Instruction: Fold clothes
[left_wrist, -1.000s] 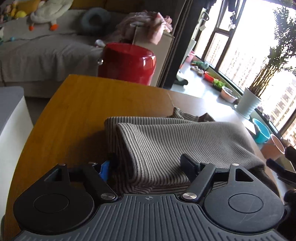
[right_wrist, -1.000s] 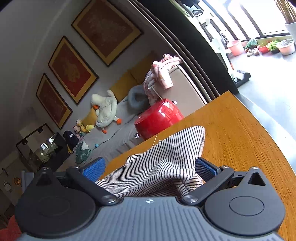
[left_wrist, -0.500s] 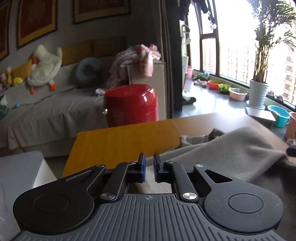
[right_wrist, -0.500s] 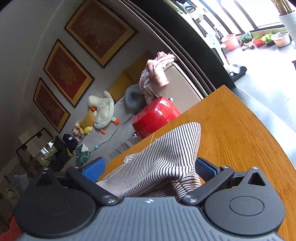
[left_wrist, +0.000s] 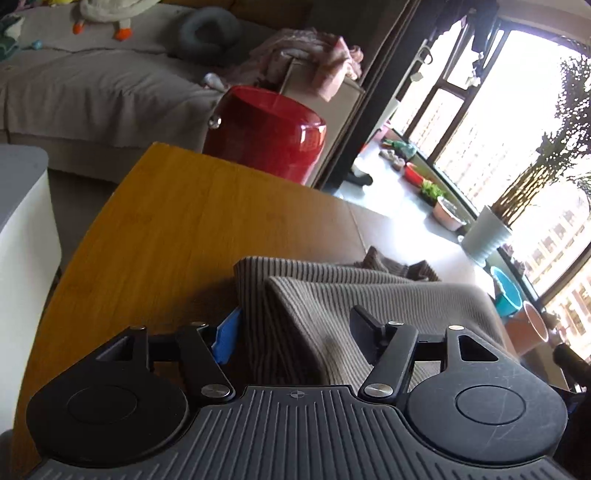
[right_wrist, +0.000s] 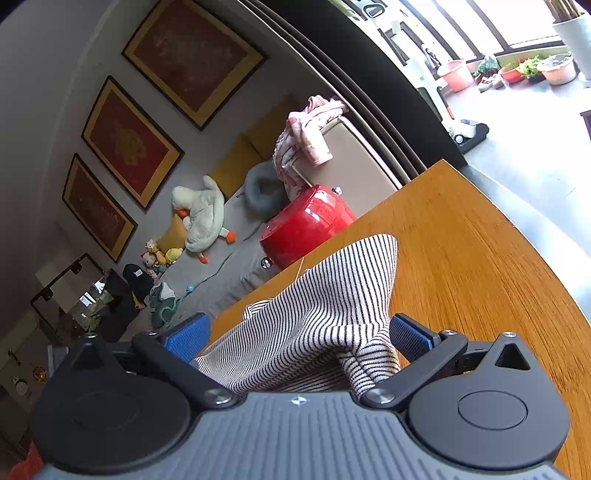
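- Half a second ago the left gripper (left_wrist: 295, 328) had its fingers nearly together and was raised, looking out over the room; now they are spread wide again and the gripper sits low over the striped sweater (left_wrist: 369, 306), much as it did a second ago.
- The right wrist view has hardly altered over that second: the same bunched corner of the sweater (right_wrist: 332, 295) rises between the fingers of the right gripper (right_wrist: 295, 332).
- Judged from this, the left side has pinched and let go, or tried a grip and backed off, so the fold on that side is probably being set down or re-gripped; the pictures do not settle which.
- The left fingers are wide apart. The blue pad (left_wrist: 227, 334) lies just beside the folded left edge of the sweater, and the other finger rests over the cloth. Nothing is clamped.
- The right fingers are also wide apart, with cloth heaped between them but no squeeze visible.
- The sweater lies on the wooden table (left_wrist: 177, 221), doubled over in layers near the table's right side.
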